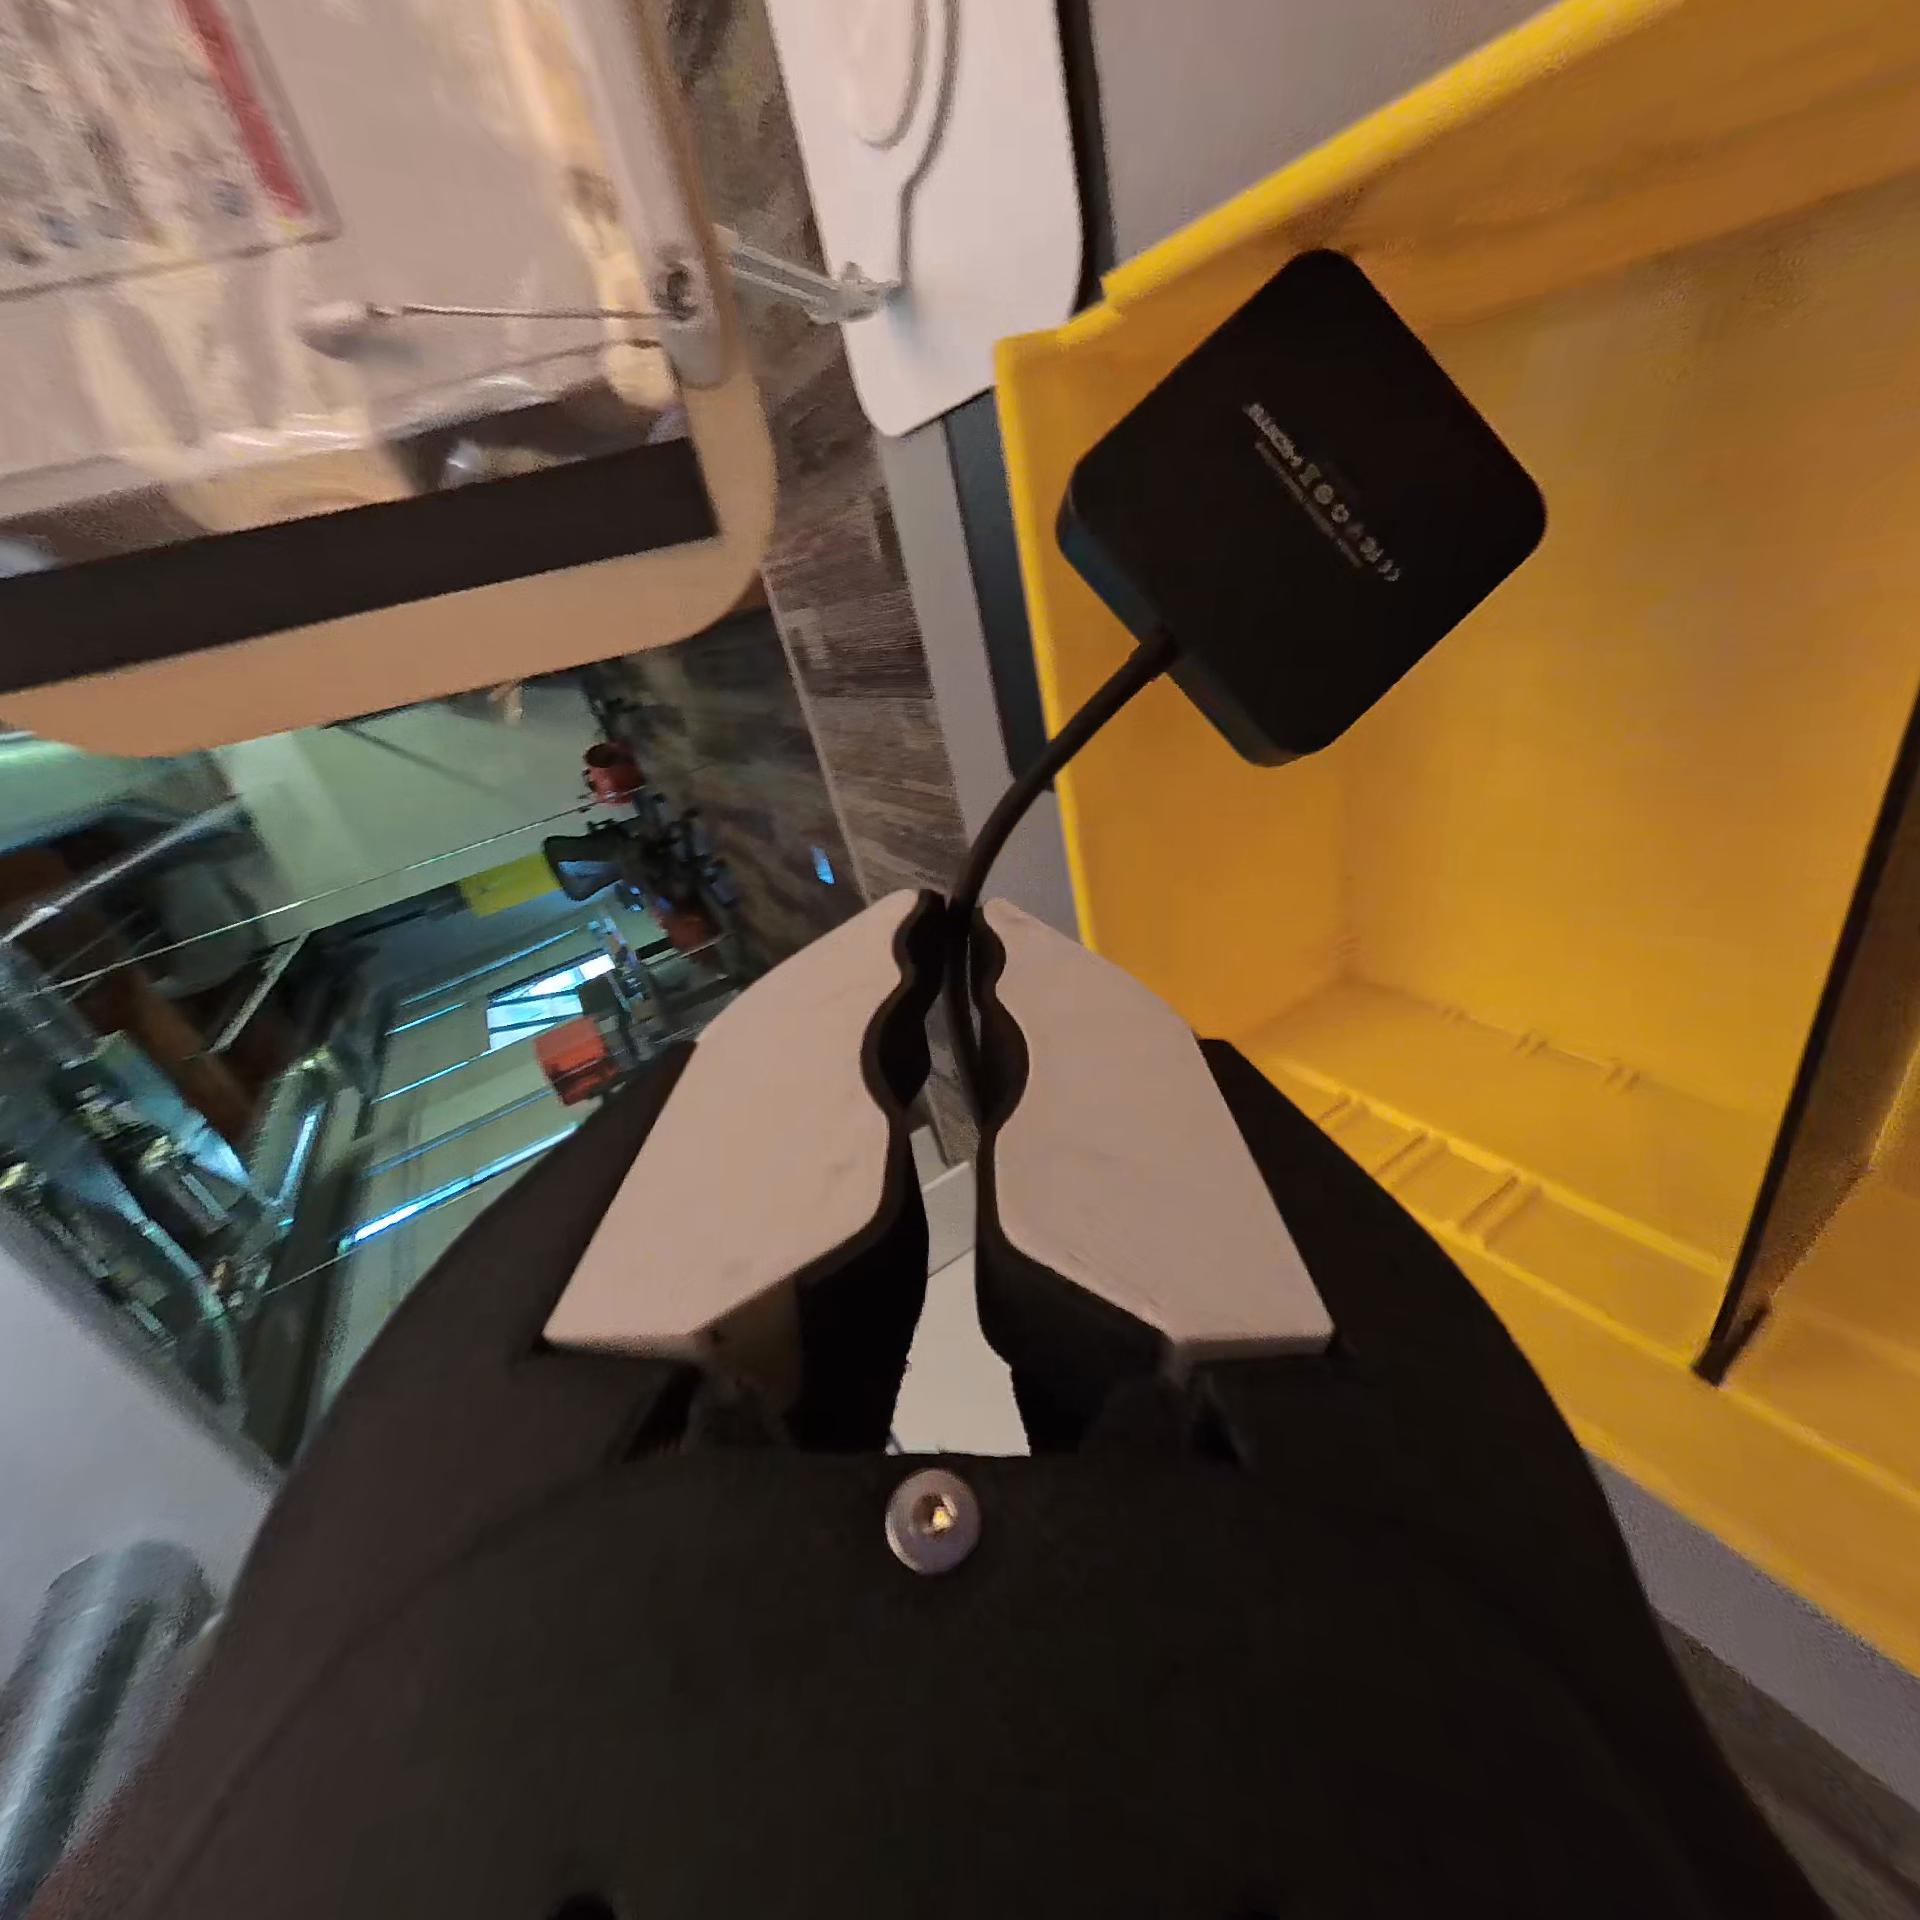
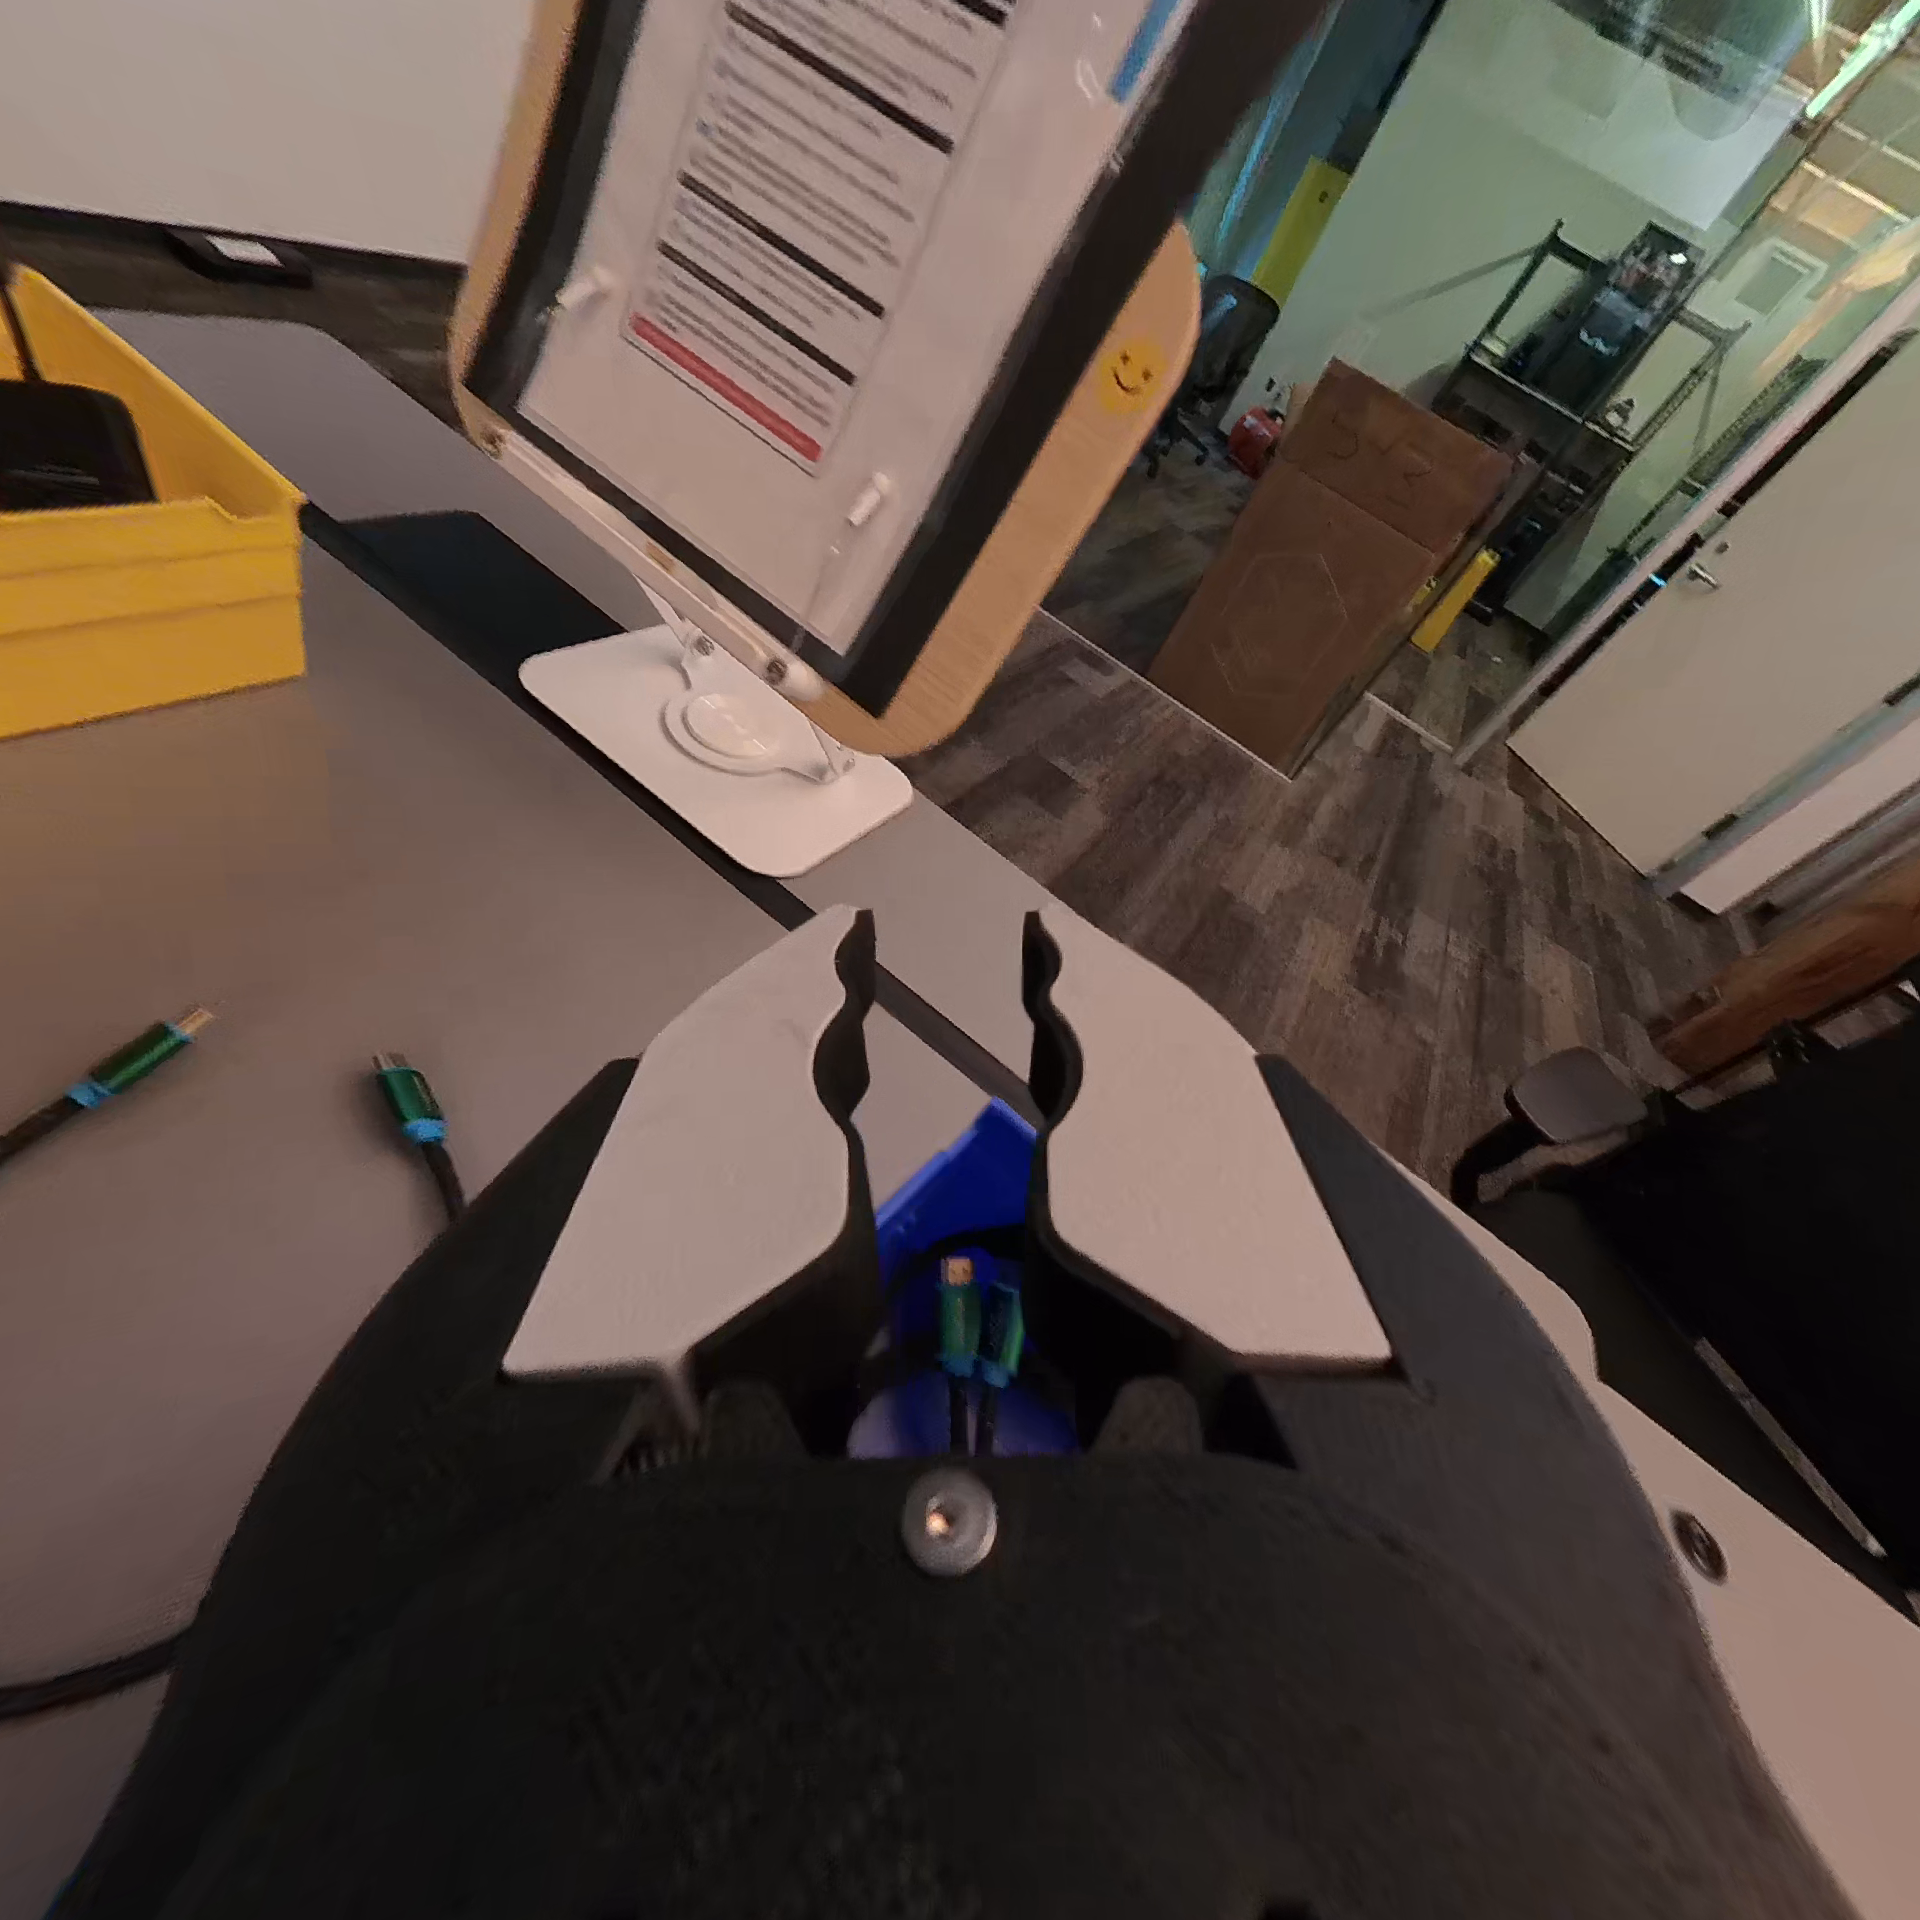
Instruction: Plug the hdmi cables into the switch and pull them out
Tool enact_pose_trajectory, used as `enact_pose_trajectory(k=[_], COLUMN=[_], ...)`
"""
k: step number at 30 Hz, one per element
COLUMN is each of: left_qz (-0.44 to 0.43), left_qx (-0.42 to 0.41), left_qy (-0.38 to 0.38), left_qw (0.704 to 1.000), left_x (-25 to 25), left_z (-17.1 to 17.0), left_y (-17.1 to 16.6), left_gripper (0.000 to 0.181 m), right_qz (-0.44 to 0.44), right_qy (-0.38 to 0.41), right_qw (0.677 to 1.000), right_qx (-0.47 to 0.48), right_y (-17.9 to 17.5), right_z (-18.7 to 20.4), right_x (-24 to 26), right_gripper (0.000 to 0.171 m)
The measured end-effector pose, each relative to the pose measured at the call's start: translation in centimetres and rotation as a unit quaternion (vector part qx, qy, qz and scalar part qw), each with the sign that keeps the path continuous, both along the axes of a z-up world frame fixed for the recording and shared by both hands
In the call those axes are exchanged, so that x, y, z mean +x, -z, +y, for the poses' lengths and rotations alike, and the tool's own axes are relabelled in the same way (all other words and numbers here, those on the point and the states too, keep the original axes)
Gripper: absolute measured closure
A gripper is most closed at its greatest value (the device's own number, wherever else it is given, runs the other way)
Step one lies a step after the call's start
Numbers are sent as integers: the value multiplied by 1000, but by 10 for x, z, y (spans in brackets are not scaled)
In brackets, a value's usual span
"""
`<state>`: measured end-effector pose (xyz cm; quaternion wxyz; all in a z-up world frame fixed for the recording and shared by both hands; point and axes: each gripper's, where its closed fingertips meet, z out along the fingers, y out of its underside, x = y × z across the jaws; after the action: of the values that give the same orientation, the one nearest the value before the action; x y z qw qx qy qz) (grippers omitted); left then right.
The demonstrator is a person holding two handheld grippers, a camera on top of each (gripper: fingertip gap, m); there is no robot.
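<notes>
My left gripper point(image 1: 951, 914) is shut on the thin black cable point(image 1: 1049, 758) of a black square switch point(image 1: 1299, 509). The switch hangs at the cable's end over the inside of a yellow bin point(image 1: 1558, 935). The same switch point(image 2: 62, 447) shows in the bin point(image 2: 145, 592) at the far left of the right wrist view. My right gripper point(image 2: 940, 935) is open and empty above the grey table point(image 2: 364, 883). Two green-ended HDMI plugs point(image 2: 145, 1049) point(image 2: 405, 1096) on black braided cables lie on the table to its left. More green plugs point(image 2: 971, 1314) lie in a blue bin point(image 2: 935, 1195) below the right jaws.
A framed sheet on a white stand point(image 2: 727, 727) stands at the table's far edge, also in the left wrist view point(image 1: 364, 312). Beyond the edge are wood floor, a cardboard box point(image 2: 1340, 561) and a black chair point(image 2: 1714, 1195). One gripper's finger ends stand about 50 cm off the other's.
</notes>
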<state>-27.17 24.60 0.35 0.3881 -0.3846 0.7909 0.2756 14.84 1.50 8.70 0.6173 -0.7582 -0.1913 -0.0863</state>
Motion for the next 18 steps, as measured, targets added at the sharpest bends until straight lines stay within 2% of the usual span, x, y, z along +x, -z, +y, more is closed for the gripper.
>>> enact_pose_trajectory(k=[4, 7, 10, 13, 16, 18], left_qz=[-15, -41, -83, -112, -120, -111], left_qx=[35, 58, 58, 55, 53, 53], left_qy=[3, 22, 65, 116, 158, 175], left_qw=[999, 997, 993, 985, 979, 977], left_x=[6, 23, 53, 84, 111, 126], left_z=[-22, -50, -94, -140, -177, -193], left_y=[-35, -68, -97, -113, -116, -113], left_gripper=[178, 178, 178, 178, 178, 178], right_qz=[13, 48, 137, 227, 241, 234], right_qy=[-61, -151, -282, -358, -389, -411], right_qw=[998, 987, 949, 906, 887, 876], right_qx=[8, 18, 22, -6, -63, -93], right_y=[-4, -7, -14, -12, 5, 13], right_z=[8, 14, 8, 4, 2, -5], right_x=[-39, -94, -166, -215, -242, -255], right_gripper=[143, 142, 134, 118, 101, 102])
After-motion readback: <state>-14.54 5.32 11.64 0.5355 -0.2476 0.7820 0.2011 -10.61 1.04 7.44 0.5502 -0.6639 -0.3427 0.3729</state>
